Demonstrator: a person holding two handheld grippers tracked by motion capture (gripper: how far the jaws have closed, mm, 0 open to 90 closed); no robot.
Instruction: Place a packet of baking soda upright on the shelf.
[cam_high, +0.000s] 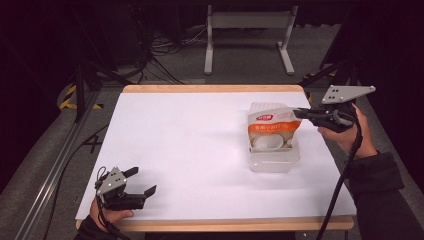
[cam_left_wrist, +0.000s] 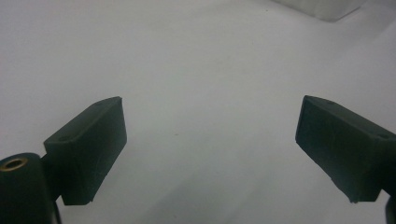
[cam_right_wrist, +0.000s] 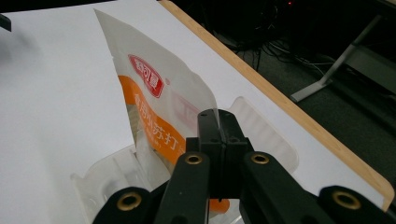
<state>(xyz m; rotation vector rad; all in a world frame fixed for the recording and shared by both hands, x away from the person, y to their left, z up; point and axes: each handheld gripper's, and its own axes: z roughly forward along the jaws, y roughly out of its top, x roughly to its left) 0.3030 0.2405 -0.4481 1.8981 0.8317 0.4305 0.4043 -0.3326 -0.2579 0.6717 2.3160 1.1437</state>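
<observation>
1. Writing first: the pouch (cam_right_wrist: 154, 100) carries a red label patch with white characters near its top and white characters on the orange band below. I can see them in my right gripper view, but they're too small and slanted for me to read.
2. Count: one pouch, one clear plastic tray (cam_high: 274, 159), two grippers on one white table (cam_high: 190, 150).
3. My right gripper (cam_high: 300, 113) has its jaws pressed together on the pouch's upper right edge; from its own camera the thin white film disappears straight between the two black tips.
4. The pouch stands upright, long axis vertical, printed face toward me in the high view. Its bottom sits inside the tray, directly below and ahead of my right jaws.
5. My left gripper (cam_high: 139, 181) rests low at the near left of the table, jaws spread wide with nothing between them, just bare white surface ahead. A corner of the tray (cam_left_wrist: 322, 8) peeks in far beyond the right jaw.
</observation>
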